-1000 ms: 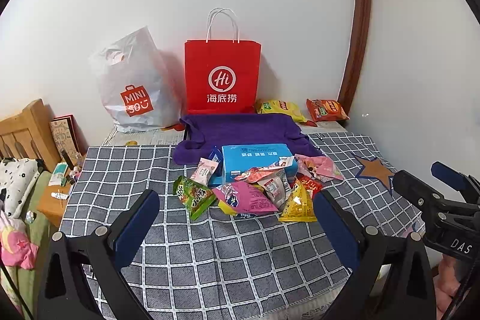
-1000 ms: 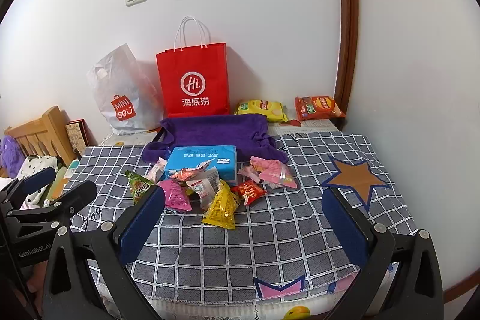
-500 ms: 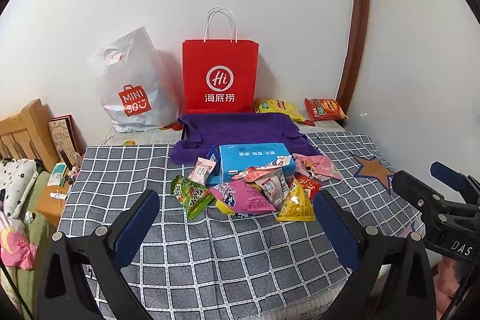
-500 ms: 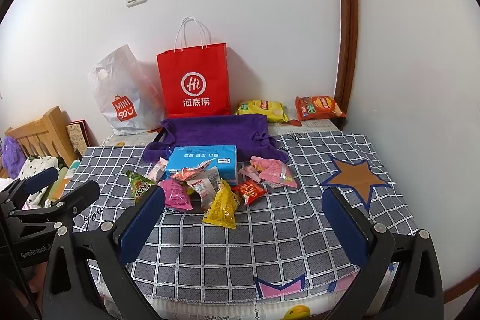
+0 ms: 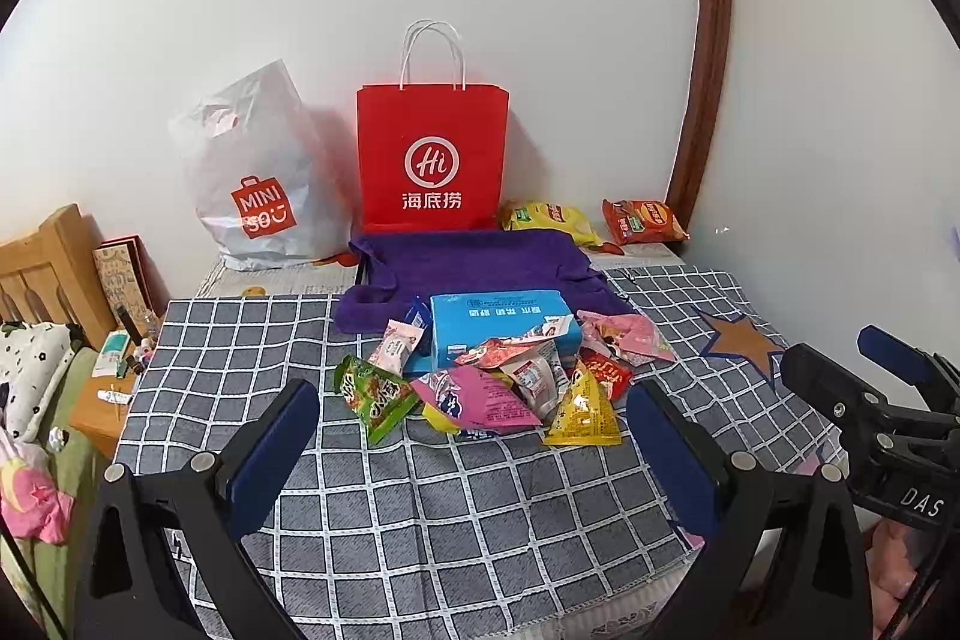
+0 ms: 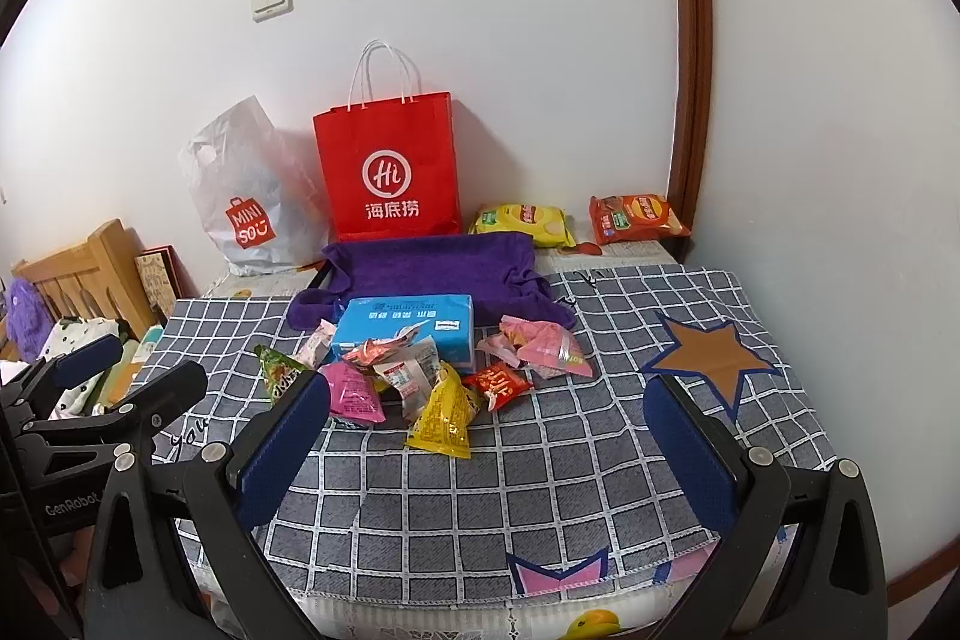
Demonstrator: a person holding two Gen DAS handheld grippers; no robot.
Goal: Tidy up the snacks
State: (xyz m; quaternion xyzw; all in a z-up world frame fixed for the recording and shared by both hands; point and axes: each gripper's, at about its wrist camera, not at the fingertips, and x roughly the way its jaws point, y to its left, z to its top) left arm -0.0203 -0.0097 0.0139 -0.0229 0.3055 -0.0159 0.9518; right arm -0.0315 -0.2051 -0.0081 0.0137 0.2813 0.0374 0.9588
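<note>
A pile of small snack packets lies mid-table around a blue box [image 5: 501,322] [image 6: 405,319]: a green packet [image 5: 375,394], a pink packet [image 5: 480,397] [image 6: 351,391], a yellow triangular packet [image 5: 582,409] [image 6: 441,415], a red packet [image 6: 498,382] and a pale pink packet [image 5: 624,337] [image 6: 546,343]. A purple cloth bag [image 5: 474,262] [image 6: 432,268] lies behind them. My left gripper [image 5: 471,412] is open and empty, just short of the pile. My right gripper [image 6: 486,406] is open and empty near the table's front edge.
A red paper bag [image 5: 432,160] [image 6: 390,166] and a white plastic bag [image 5: 258,178] [image 6: 249,196] stand against the wall. Yellow [image 5: 549,220] and orange [image 5: 642,220] chip bags lie at the back right. A wooden headboard [image 5: 42,262] is at the left.
The left gripper has shifted slightly, so the pile sits a little lower and left in its view. The right view is almost unchanged.
</note>
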